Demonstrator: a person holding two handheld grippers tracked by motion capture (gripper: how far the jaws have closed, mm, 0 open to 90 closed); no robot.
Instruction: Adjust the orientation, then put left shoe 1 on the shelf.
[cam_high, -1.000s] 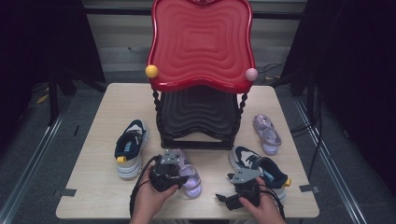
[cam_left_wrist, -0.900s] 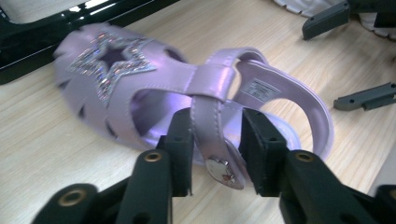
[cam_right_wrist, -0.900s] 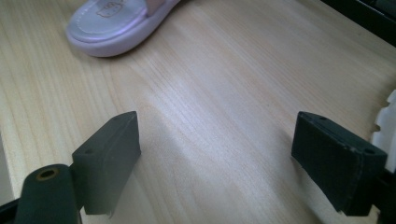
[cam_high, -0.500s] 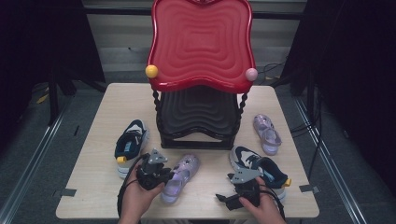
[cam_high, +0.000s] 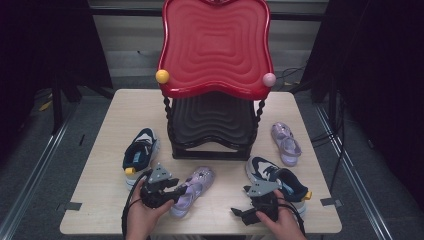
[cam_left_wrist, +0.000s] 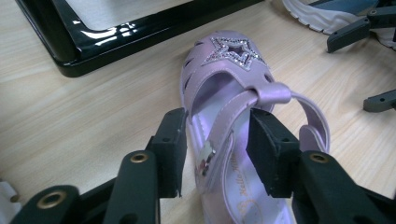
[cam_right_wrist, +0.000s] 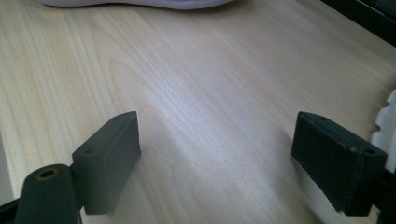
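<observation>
A lilac sandal (cam_high: 199, 181) with a glittery star (cam_left_wrist: 232, 51) lies slanted on the table, in front of the rack. My left gripper (cam_high: 172, 193) sits at its heel end. In the left gripper view, my left gripper (cam_left_wrist: 217, 140) straddles the sandal's side wall and ankle strap (cam_left_wrist: 261, 93). Its jaws have just been opening and stand slightly apart, with no squeeze on the strap. My right gripper (cam_high: 239, 214) rests near the table's front edge beside a navy sneaker (cam_high: 280, 181). My right gripper (cam_right_wrist: 217, 154) stands wide open over bare wood in the right gripper view.
A two-tier rack with a red top tray (cam_high: 215, 50) and a black lower tray (cam_high: 212, 120) stands at the table's middle back. A second lilac sandal (cam_high: 286, 142) lies at the right, another navy sneaker (cam_high: 140, 152) at the left. The table's front edge (cam_high: 210, 231) is close.
My left gripper moved left and dragged the sandal's heel with it, so the sandal now lies slanted. Its jaws have spread around the strap. The right gripper stayed put.
</observation>
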